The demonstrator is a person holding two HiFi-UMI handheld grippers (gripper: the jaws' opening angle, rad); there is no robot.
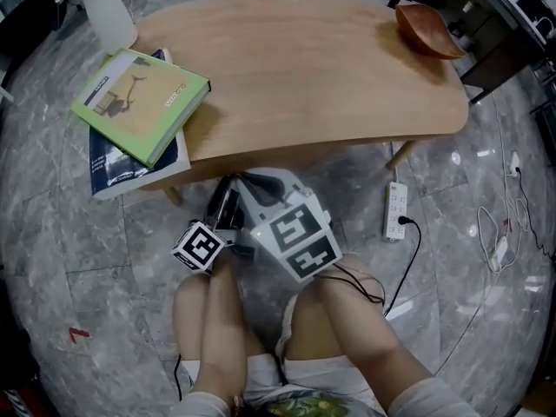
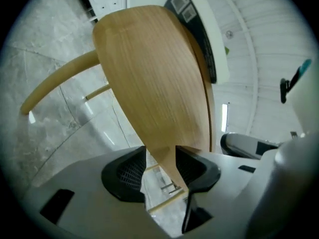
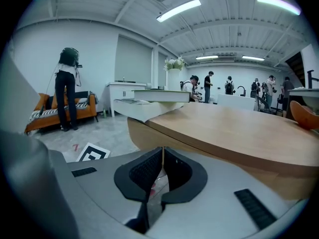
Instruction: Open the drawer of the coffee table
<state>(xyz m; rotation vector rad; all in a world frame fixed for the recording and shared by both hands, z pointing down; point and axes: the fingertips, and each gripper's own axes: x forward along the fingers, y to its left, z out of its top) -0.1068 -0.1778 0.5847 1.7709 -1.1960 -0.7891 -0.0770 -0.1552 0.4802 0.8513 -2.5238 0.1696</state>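
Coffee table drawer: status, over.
Left claw open, wood panel between its jaws. Right claw shut, empty. Drawer not seen open. Books on table corner.

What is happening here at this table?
A person in front of the wooden coffee table holds a gripper in each hand near its front edge. The left gripper is open, with the table's edge between its jaws. The right gripper is shut and empty. No drawer is seen pulled out yet.

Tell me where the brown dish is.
In the head view the brown dish sits at the far right corner of the coffee table, opposite the stacked books at its left end.
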